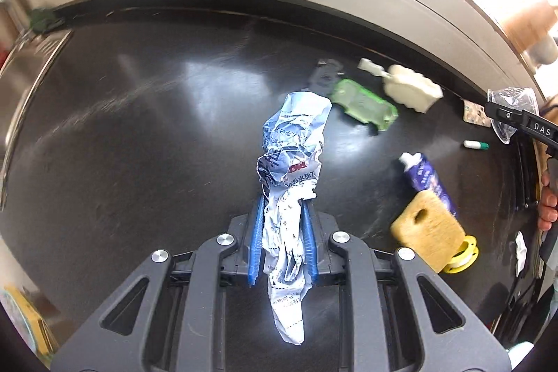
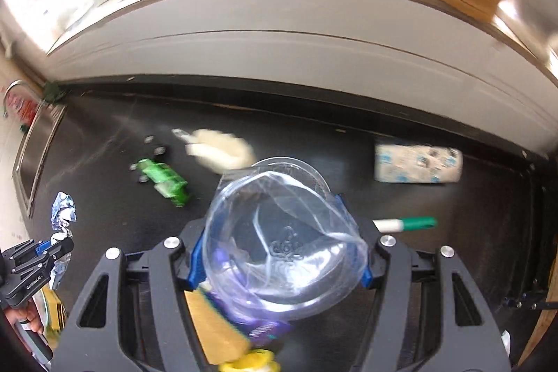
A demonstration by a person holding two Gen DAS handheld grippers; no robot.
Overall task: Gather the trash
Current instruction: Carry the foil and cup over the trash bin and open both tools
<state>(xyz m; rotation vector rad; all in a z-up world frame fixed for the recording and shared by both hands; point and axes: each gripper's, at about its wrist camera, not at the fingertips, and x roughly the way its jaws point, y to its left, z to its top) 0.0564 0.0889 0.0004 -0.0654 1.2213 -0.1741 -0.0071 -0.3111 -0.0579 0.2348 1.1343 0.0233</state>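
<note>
L tongs [image 1: 282, 243] clamped on crumpled blue-white printed wrapper [image 1: 291, 162] | R tongs [image 2: 279, 253] clamped on crushed clear plastic cup [image 2: 282, 243] | both held clear of black table [image 1: 139, 128], prob. for binning

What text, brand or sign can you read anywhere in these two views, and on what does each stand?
"DAS" on the black body of the right tongs.
"GenRobotAI", small and uncertain, on the black body of the left tongs.
Recycling-type embossed mark, too faint to read, on the crushed clear plastic cup.
Blue and red print on the crumpled white paper wrapper: creased, unreadable.
White print on the purple tube: blurred.
</note>
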